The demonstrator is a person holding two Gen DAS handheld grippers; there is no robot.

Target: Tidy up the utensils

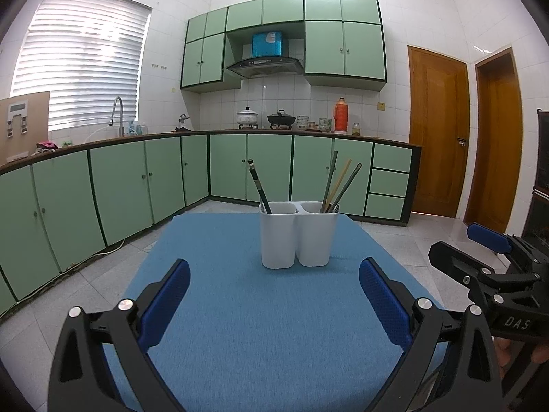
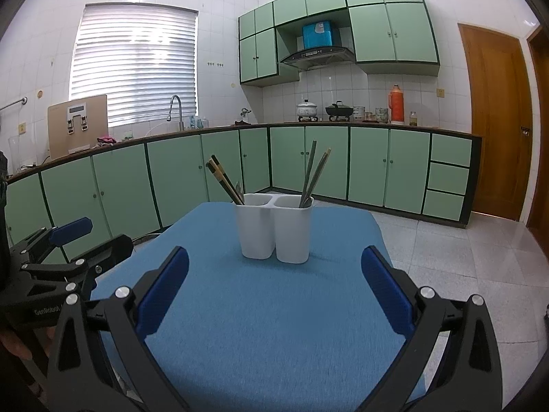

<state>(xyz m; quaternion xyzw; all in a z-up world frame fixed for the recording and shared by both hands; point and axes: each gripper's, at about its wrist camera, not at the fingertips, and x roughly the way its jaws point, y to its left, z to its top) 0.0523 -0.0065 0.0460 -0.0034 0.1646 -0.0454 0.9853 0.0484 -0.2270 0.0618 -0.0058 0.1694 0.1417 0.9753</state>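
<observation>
A white two-compartment utensil holder [image 1: 295, 237] [image 2: 274, 231] stands upright on the blue table mat [image 1: 254, 309] [image 2: 267, 309]. Its left compartment holds dark chopsticks [image 1: 259, 185] [image 2: 224, 180]. Its right compartment holds green and tan chopsticks [image 1: 338, 185] [image 2: 314, 173]. My left gripper [image 1: 274, 302] is open and empty, well short of the holder. My right gripper [image 2: 274, 288] is open and empty, also short of the holder. Each gripper shows at the edge of the other's view: the right one [image 1: 480, 250], the left one [image 2: 79, 240].
Green kitchen cabinets [image 1: 137, 185] run along the far walls with a counter holding a sink tap [image 1: 116, 113], pots [image 1: 247, 116] and an orange thermos [image 1: 340, 115]. Wooden doors [image 1: 439, 134] stand at the right. Tiled floor surrounds the table.
</observation>
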